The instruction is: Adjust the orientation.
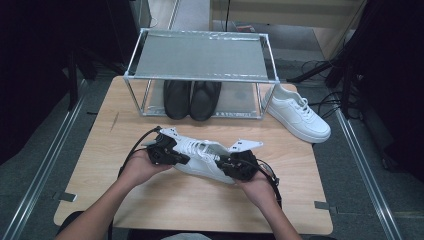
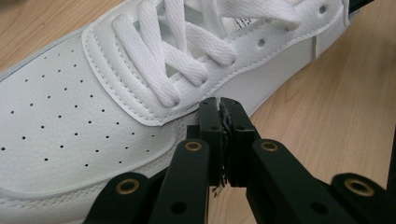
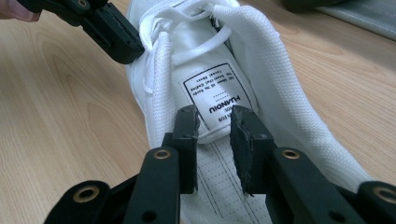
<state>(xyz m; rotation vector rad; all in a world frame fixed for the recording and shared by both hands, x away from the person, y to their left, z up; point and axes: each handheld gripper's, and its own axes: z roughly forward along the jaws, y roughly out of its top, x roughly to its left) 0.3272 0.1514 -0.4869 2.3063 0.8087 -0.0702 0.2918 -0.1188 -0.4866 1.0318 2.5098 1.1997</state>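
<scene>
Both forearms come in from the bottom of the high view, each hand wrapped around a tool at the near middle of the table (image 1: 100, 180). Left tool (image 2: 219, 105): its jaws are pressed together on a thin white lace end beside the laced white sneaker (image 1: 202, 157), level with the lowest eyelets. Right tool (image 3: 214, 122): its jaws stand slightly apart over the sneaker's tongue, straddling a white lace just below the printed label (image 3: 215, 99); whether they grip it I cannot tell. That sneaker lies between the two tools. A second white sneaker (image 1: 299, 114) stands at the far right of the table, beside a metal-frame rack (image 1: 200, 55) sheltering a pair of black shoes (image 1: 192, 99).
</scene>
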